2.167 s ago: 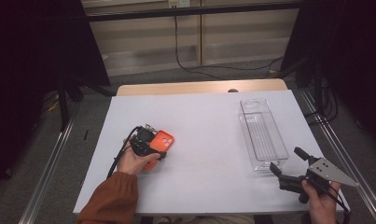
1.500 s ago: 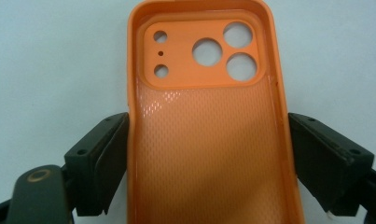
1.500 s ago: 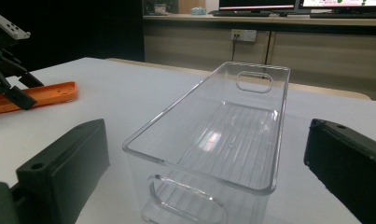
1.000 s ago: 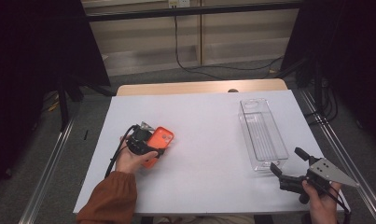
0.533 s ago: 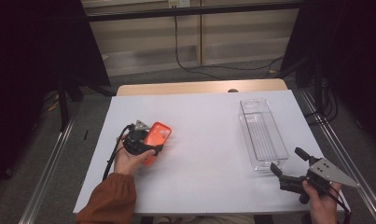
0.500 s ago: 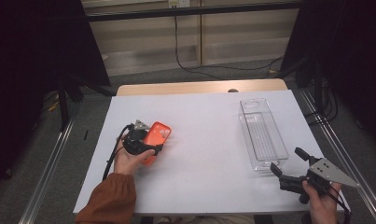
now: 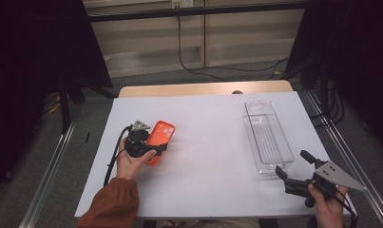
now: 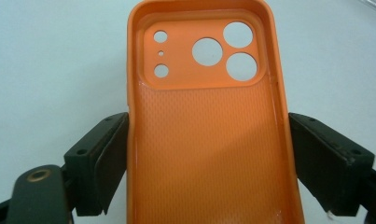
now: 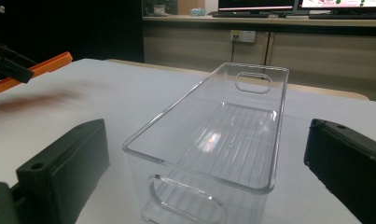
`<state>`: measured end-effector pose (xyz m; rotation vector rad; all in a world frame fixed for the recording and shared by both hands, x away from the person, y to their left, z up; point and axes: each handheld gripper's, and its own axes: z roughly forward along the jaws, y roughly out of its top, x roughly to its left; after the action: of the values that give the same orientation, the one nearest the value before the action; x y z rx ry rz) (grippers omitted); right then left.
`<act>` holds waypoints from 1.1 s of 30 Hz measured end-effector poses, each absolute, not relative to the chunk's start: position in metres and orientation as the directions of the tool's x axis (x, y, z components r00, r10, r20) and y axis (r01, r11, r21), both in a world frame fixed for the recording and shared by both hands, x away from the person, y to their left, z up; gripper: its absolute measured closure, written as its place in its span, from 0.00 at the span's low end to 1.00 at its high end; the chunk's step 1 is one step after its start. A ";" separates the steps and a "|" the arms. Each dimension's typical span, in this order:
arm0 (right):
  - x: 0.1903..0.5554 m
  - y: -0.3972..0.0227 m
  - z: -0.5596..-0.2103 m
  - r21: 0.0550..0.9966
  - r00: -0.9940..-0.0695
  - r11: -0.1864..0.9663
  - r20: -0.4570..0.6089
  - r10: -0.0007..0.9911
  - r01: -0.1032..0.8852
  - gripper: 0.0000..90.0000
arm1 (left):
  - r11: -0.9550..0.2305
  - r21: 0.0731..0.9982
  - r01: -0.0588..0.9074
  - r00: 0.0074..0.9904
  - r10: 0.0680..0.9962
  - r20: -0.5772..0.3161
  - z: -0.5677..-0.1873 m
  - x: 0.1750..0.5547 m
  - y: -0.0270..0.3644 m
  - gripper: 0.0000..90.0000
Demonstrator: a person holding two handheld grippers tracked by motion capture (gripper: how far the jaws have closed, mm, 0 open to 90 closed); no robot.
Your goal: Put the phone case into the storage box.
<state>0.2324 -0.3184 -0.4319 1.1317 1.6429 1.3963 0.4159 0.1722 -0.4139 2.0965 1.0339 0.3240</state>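
An orange phone case (image 7: pixel 159 135) is held just above the white table (image 7: pixel 208 114) at its left side, its inside and camera holes facing up. My left gripper (image 7: pixel 153 147) is shut on it, one jaw pressing each long edge of the case (image 8: pixel 209 140). Near the front right corner my right gripper (image 7: pixel 292 164) stands open with nothing between its jaws. It points at the near end of a clear plastic bin (image 7: pixel 267 137). In the right gripper view the bin (image 9: pixel 232 126) lies just beyond that gripper (image 9: pixel 209 154), and the case (image 9: pixel 31 70) shows at far left.
The clear bin lies lengthwise at the table's right side with nothing in it. A wooden strip (image 7: pixel 203 89) edges the table's far side. Metal rails (image 7: pixel 51 166) run along both sides of the table, and cables lie on the floor beyond.
My left hand has tipped the orange case up a little and turned its camera end further away. The right gripper and the bin have stayed put.
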 end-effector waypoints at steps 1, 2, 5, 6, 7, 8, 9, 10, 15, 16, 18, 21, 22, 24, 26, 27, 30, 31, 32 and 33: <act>0.232 -0.318 -0.432 0.983 -0.380 0.041 0.031 0.924 0.180 0.00 | -0.379 0.735 0.562 0.643 0.759 -0.100 -0.413 0.415 0.172 0.18; 0.232 -0.318 -0.432 0.983 -0.380 0.042 0.030 0.924 0.180 0.00 | -0.377 0.741 0.556 0.644 0.759 -0.097 -0.413 0.414 0.171 0.18; 0.232 -0.319 -0.432 0.983 -0.379 0.040 0.032 0.925 0.180 0.00 | -0.376 0.766 0.522 0.652 0.754 -0.074 -0.409 0.408 0.168 0.18; 0.232 -0.319 -0.432 0.983 -0.378 0.040 0.032 0.925 0.180 0.00 | -0.375 0.774 0.510 0.656 0.752 -0.068 -0.408 0.407 0.168 0.18; 0.232 -0.319 -0.432 0.983 -0.379 0.038 0.033 0.925 0.180 0.00 | -0.376 0.778 0.503 0.662 0.747 -0.067 -0.406 0.405 0.167 0.18; 0.232 -0.319 -0.432 0.983 -0.380 0.038 0.033 0.924 0.179 0.00 | -0.371 0.782 0.501 0.664 0.744 -0.072 -0.405 0.404 0.165 0.18; 0.232 -0.319 -0.432 0.983 -0.380 0.038 0.033 0.925 0.179 0.00 | -0.376 0.785 0.492 0.667 0.743 -0.062 -0.404 0.403 0.165 0.18; 0.232 -0.318 -0.431 0.983 -0.381 0.037 0.035 0.924 0.179 0.00 | -0.374 0.788 0.489 0.664 0.746 -0.058 -0.404 0.401 0.163 0.18; 0.232 -0.318 -0.431 0.984 -0.385 0.039 0.031 0.923 0.172 0.00 | -0.378 0.803 0.460 0.669 0.743 -0.033 -0.403 0.396 0.159 0.18; 0.232 -0.318 -0.431 0.984 -0.383 0.037 0.032 0.923 0.173 0.00 | -0.386 0.805 0.452 0.673 0.739 -0.024 -0.402 0.395 0.158 0.18; 0.232 -0.318 -0.431 0.985 -0.389 0.042 0.027 0.921 0.169 0.00 | -0.379 0.813 0.443 0.671 0.741 -0.021 -0.401 0.393 0.157 0.18; 0.233 -0.317 -0.430 0.985 -0.393 0.042 0.027 0.919 0.165 0.00 | -0.379 0.817 0.435 0.675 0.738 -0.017 -0.401 0.389 0.154 0.18; 0.233 -0.317 -0.430 0.986 -0.394 0.039 0.030 0.919 0.165 0.00 | -0.376 0.818 0.435 0.676 0.737 -0.020 -0.401 0.389 0.153 0.18; 0.233 -0.316 -0.429 0.985 -0.398 0.040 0.030 0.917 0.166 0.00 | -0.375 0.820 0.431 0.678 0.734 -0.021 -0.401 0.387 0.151 0.18; 0.233 -0.315 -0.429 0.987 -0.401 0.036 0.032 0.915 0.160 0.00 | -0.380 0.822 0.424 0.681 0.732 -0.014 -0.400 0.385 0.149 0.18; 0.234 -0.315 -0.428 0.987 -0.407 0.042 0.026 0.913 0.157 0.00 | -0.372 0.828 0.420 0.681 0.732 -0.016 -0.400 0.384 0.147 0.18; 0.234 -0.314 -0.427 0.987 -0.415 0.049 0.020 0.909 0.156 0.00 | -0.386 0.828 0.407 0.692 0.722 -0.003 -0.398 0.381 0.143 0.18; 0.234 -0.313 -0.427 0.987 -0.419 0.046 0.023 0.908 0.154 0.00 | -0.388 0.827 0.406 0.698 0.716 -0.007 -0.398 0.380 0.141 0.18; 0.235 -0.311 -0.426 0.987 -0.420 0.040 0.028 0.907 0.153 0.00 | -0.385 0.830 0.403 0.698 0.716 -0.007 -0.398 0.379 0.140 0.18; 0.235 -0.311 -0.426 0.987 -0.427 0.048 0.023 0.904 0.154 0.00 | -0.387 0.830 0.401 0.700 0.714 -0.005 -0.397 0.377 0.138 0.18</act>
<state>0.2354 -0.3112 -0.4261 1.0771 1.6644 1.4371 0.3774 0.1381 -0.3974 2.0245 0.8529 0.4482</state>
